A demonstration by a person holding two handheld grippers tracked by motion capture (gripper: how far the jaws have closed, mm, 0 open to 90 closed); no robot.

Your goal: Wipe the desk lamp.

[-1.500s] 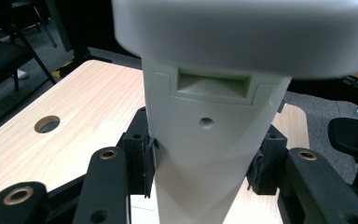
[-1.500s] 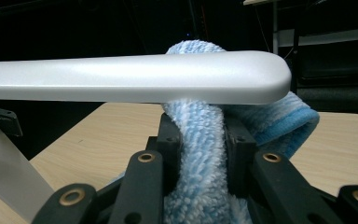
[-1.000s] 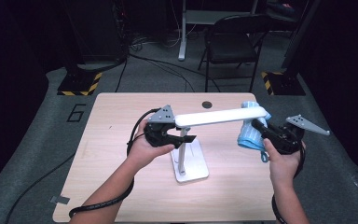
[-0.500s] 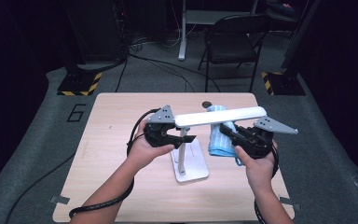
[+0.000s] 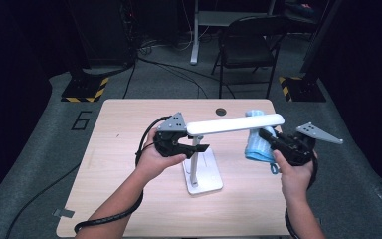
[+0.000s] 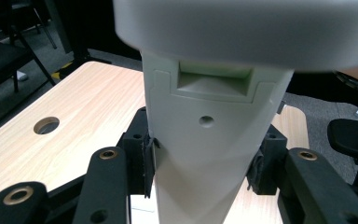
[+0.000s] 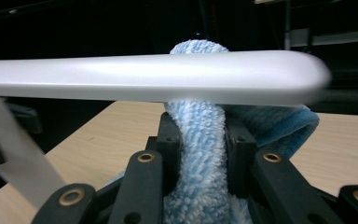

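High view: we see a white desk lamp point(image 5: 202, 164) standing mid-table, its base point(image 5: 205, 178) flat on the wood and its long light bar point(image 5: 235, 124) reaching out level toward the right hand. The left gripper point(image 5: 193, 148) is at the lamp's upright post point(image 5: 195, 154), jaws either side of it just under the bar; we judge this grip is there to steady the lamp so it does not swing or tip while it is wiped. The right gripper point(image 5: 267, 137) carries a blue cloth point(image 5: 257, 144) at the far end of the bar, the cloth bunched ahead of the jaws and apparently touching the bar. Left gripper view: the post point(image 6: 209, 149) fills the gap between the jaws, both pads pressed on its sides, so the jaws are clamped on it; the underside of the bar point(image 6: 247, 32) lies just above the jaws. Right gripper view: the cloth point(image 7: 200, 158) is pinched tight between the jaws, a thick roll of it rising ahead of them and passing behind the bar point(image 7: 158, 77), which crosses just above the jaw tips. Held so, the cloth stands out past the tips, which we take as the wiping edge. The table point(image 7: 98, 140) lies below.
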